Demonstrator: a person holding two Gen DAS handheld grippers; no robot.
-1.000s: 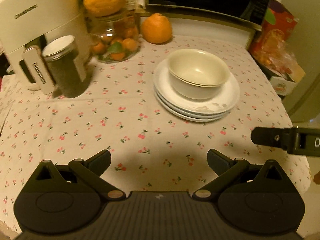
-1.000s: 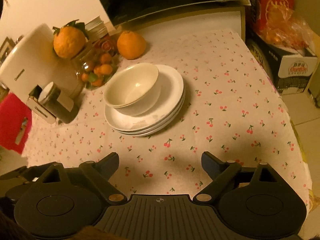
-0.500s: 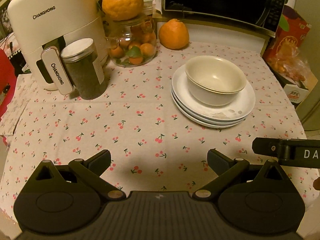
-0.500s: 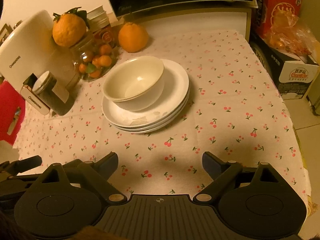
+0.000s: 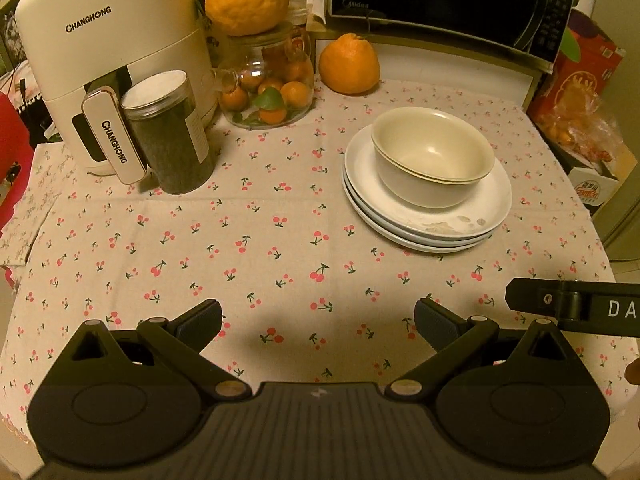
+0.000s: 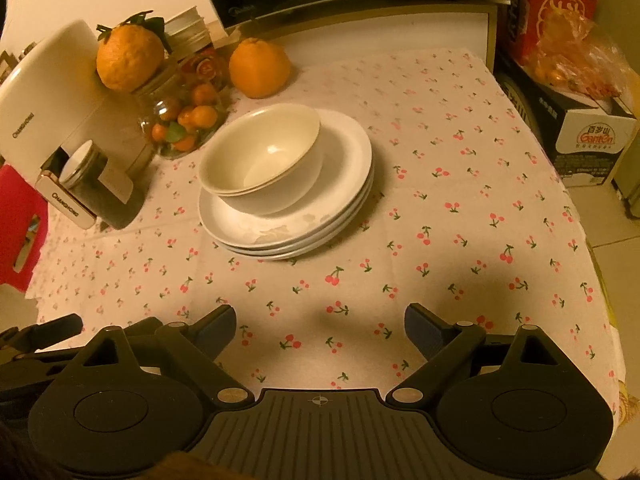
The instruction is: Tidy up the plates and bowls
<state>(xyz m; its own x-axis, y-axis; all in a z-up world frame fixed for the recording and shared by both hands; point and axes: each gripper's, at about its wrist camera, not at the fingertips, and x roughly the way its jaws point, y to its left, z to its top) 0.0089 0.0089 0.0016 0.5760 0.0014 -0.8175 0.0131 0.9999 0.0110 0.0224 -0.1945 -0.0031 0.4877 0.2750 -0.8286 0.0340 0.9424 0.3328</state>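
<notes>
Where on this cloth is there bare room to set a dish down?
The widest bare patch is the near half of the tablecloth, between the plate stack and the two hand-held grippers. Another strip lies right of the stack toward the edge. The far left is crowded: white appliance, dark jar, fruit jar.

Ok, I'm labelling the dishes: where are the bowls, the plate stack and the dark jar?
bowls [image 5: 432,156]: left wrist view, inner wall.
plate stack [image 6: 344,148]: right wrist view, top plate's bare rim.
dark jar [image 5: 170,148]: left wrist view, side.
</notes>
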